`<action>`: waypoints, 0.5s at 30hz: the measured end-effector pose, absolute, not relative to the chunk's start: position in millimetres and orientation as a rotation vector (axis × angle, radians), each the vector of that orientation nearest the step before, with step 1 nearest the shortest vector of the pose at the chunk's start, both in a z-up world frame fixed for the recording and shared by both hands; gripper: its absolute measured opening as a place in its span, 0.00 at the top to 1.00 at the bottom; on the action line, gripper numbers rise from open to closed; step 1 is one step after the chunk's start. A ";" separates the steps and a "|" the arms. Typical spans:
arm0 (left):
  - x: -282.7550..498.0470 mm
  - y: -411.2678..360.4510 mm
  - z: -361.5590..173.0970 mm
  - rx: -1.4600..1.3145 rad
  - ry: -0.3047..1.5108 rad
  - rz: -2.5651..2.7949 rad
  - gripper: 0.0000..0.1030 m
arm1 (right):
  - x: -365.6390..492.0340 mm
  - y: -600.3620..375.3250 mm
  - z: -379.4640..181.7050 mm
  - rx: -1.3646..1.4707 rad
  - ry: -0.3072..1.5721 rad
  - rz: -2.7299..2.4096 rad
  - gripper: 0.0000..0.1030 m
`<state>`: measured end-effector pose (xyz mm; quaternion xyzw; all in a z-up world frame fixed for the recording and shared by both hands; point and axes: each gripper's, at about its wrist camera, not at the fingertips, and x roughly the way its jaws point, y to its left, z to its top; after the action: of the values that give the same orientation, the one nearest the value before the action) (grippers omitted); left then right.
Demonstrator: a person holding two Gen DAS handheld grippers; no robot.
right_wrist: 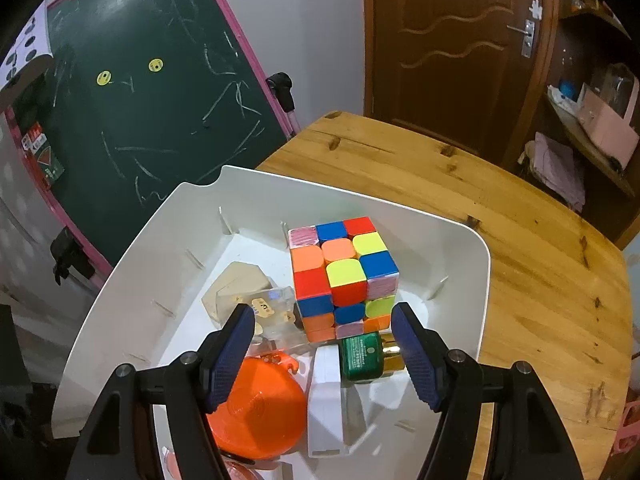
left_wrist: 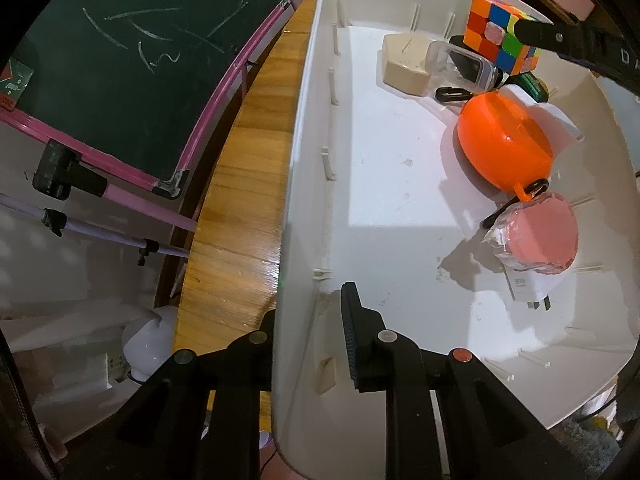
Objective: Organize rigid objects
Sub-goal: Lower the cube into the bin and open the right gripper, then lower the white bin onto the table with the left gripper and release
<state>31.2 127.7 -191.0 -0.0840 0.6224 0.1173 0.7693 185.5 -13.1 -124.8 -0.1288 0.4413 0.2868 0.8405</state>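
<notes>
A wooden table [right_wrist: 500, 216] (knotty planks) carries one thing directly — a white bin [right_wrist: 132, 256].

The left wrist camera looks almost straight down, close above the white bin [left_wrist: 304, 184]. The right wrist camera looks slanting down into it. Both show the colour cube [right_wrist: 344, 276].

One white bin [right_wrist: 120, 280] is being seen, holding one puzzle cube [right_wrist: 344, 276], one orange case [left_wrist: 504, 144] and one green bottle [right_wrist: 360, 356].
</notes>
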 end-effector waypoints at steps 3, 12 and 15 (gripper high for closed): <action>30.3 128.2 -186.9 -0.184 1.338 0.254 0.79 | 183.4 -14.1 -124.4 -0.268 0.937 0.610 0.31; 22.5 123.8 -167.1 -0.148 1.282 0.282 0.66 | 171.5 -19.5 -108.8 -0.251 0.917 0.622 0.31; 18.8 120.7 -155.6 -0.121 1.249 0.297 0.66 | 164.2 -23.9 -102.2 -0.239 0.914 0.630 0.31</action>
<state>18.8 120.7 -155.6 -0.0565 0.5820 0.1383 0.7993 164.2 -23.9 -102.2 -0.1130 0.4326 0.2986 0.8432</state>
